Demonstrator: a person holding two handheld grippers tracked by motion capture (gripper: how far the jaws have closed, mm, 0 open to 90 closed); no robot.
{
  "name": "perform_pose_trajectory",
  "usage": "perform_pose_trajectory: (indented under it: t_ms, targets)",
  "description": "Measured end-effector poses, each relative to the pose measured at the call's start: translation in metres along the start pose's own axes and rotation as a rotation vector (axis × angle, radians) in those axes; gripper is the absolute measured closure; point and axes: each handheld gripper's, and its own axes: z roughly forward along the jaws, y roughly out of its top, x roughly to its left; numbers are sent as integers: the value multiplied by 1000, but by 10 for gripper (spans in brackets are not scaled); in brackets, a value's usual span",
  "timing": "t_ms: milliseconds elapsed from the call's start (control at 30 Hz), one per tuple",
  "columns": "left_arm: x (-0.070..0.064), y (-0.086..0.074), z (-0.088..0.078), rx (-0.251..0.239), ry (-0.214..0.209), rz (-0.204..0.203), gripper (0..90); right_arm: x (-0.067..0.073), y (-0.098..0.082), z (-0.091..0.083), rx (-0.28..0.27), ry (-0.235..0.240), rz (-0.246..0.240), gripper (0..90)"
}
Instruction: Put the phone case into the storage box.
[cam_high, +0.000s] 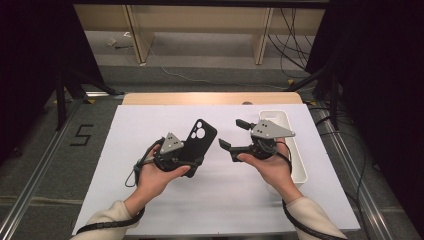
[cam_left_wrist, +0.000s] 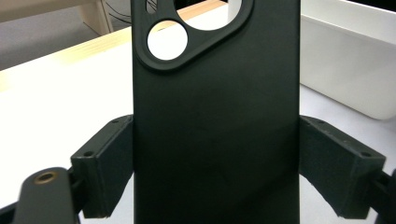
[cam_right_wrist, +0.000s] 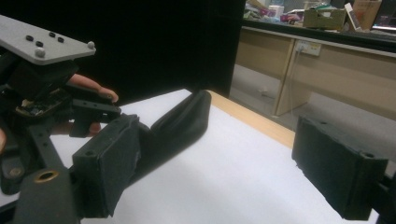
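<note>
Left gripper (cam_high: 192, 150): held in the left hand (cam_high: 155, 177), fingers (cam_left_wrist: 105, 172) clamped wide. Right gripper (cam_high: 235, 134): held in the right hand (cam_high: 270, 167), fingers (cam_right_wrist: 109, 163) spread apart, pointing left.

Phone case (cam_left_wrist: 215, 121): matt black, looks like soft rubbery plastic, smooth, with a faint sheen along the raised lens surround. Left gripper (cam_high: 192, 150): matt black plastic body; its pads (cam_left_wrist: 100, 172) look like coarse, slightly pitted black plastic; grey three-cornered plate (cam_high: 171, 143) on top, dull finish, flat. Right gripper (cam_high: 234, 134): same matt black plastic, pad (cam_right_wrist: 343, 172) edges rough and chipped; a brass-coloured metal eyelet (cam_right_wrist: 45, 176) shows at its base. White sheet (cam_high: 150, 200) covering the table: matt, smooth, paper-like. Far table edge (cam_high: 210, 98): pale wood-look, satin. White tray (cam_high: 300, 170) at the right edge: smooth plastic, slightly glossy.
</note>
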Motion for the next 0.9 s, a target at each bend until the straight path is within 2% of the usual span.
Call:
perform_pose_trajectory:
  t_ms: [500, 900]
  targets:
    - [-30, -1, 10, 11, -50, 56, 155, 0, 0, 10, 14, 5, 16, 165]
    - [-39, -1, 11, 5, -62, 71, 155, 0, -4, 24, 58, 1, 57, 196]
